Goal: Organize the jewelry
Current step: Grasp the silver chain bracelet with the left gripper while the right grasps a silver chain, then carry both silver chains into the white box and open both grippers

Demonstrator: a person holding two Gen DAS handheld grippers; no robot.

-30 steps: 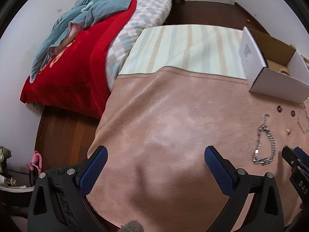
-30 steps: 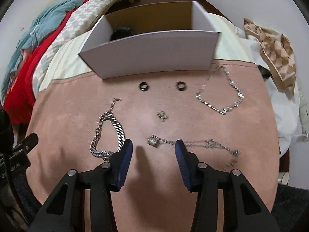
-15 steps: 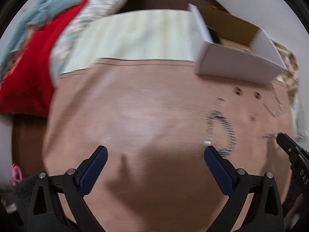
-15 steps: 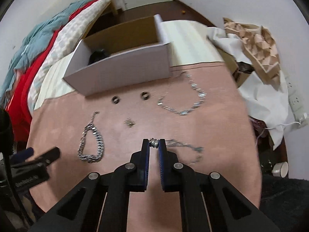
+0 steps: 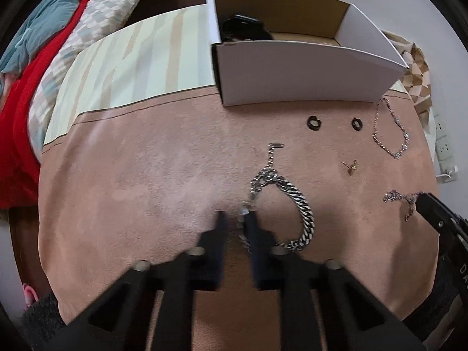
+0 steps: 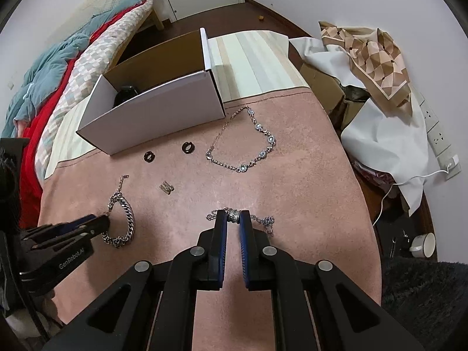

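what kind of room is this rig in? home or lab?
Most likely a home bedroom. A bed with a red and teal quilt stands beside the pink cloth-covered table, dark wooden flooring runs to a white door, and a white wall power strip has a charger cable plugged in.

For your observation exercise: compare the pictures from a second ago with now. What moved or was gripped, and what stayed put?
The left claw swung right and closed on the curb-chain bracelet. The right claw closed on the beaded chain. Unmoved: the box, two black rings, the gemstone necklace and the earring.
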